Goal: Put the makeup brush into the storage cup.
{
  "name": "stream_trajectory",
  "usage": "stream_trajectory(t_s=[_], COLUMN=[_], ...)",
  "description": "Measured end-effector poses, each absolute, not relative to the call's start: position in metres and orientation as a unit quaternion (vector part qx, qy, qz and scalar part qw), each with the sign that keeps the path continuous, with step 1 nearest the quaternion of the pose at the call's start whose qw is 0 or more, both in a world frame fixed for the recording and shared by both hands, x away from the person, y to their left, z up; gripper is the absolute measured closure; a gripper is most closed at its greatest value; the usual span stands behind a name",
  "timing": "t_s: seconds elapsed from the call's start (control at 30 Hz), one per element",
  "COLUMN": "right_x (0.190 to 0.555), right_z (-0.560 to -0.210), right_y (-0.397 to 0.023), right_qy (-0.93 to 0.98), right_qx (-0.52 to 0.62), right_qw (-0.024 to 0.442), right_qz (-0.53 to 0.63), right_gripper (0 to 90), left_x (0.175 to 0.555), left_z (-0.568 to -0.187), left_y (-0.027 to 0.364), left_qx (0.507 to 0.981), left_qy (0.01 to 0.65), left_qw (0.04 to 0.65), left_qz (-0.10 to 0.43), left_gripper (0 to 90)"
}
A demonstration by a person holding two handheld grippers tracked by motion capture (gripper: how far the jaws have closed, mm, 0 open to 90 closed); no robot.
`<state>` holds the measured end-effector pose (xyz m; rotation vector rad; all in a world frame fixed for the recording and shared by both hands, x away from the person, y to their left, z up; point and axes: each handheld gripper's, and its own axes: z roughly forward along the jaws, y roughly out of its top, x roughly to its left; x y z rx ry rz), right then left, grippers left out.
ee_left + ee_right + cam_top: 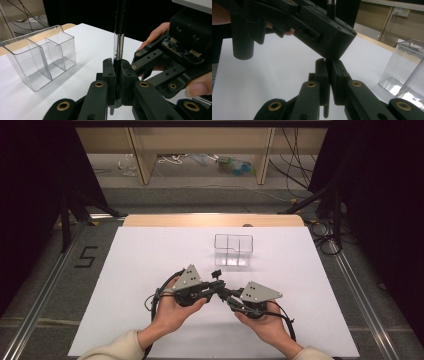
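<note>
A black pen with a clear middle section [118,42] stands upright between the jaws of my left gripper [117,72], which is shut on it. In the high view both grippers meet tip to tip at the middle of the white table, the left gripper [218,285] and the right gripper [228,295] each held in a hand. My right gripper [329,75] is shut on the pen's lower end [326,110], just under the left gripper's black finger [322,32]. The right gripper's fingers [150,58] reach in from the right in the left gripper view.
A clear, empty divided plastic box [233,251] [37,57] [409,70] stands just beyond the grippers. The white sheet [150,260] covers the table, with a wooden edge [210,220] at the far side. Cables and shelves lie beyond on the floor.
</note>
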<state>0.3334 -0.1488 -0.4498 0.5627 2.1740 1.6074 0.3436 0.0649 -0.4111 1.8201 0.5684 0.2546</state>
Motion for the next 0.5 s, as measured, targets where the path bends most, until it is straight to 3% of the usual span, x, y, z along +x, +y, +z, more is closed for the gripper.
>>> stream_trajectory(t_s=[0.27,0.5], right_x=[0.3349,0.3368], right_z=[-0.4495,-0.4484], right_y=[-0.1519,-0.1561], right_qy=[0.776,0.776], right_qx=[0.207,0.216], right_qw=[0.192,0.194], right_qz=[0.564,0.560], right_gripper=[85.5,85.5], left_x=[0.3435,0.3380], left_z=[-0.4117,-0.4104], left_y=[0.0656,0.0713], left_qx=[0.776,0.775], left_qy=[0.242,0.227], left_qw=[0.571,0.579], left_qz=[0.114,0.115], left_gripper=[78.8,64.4])
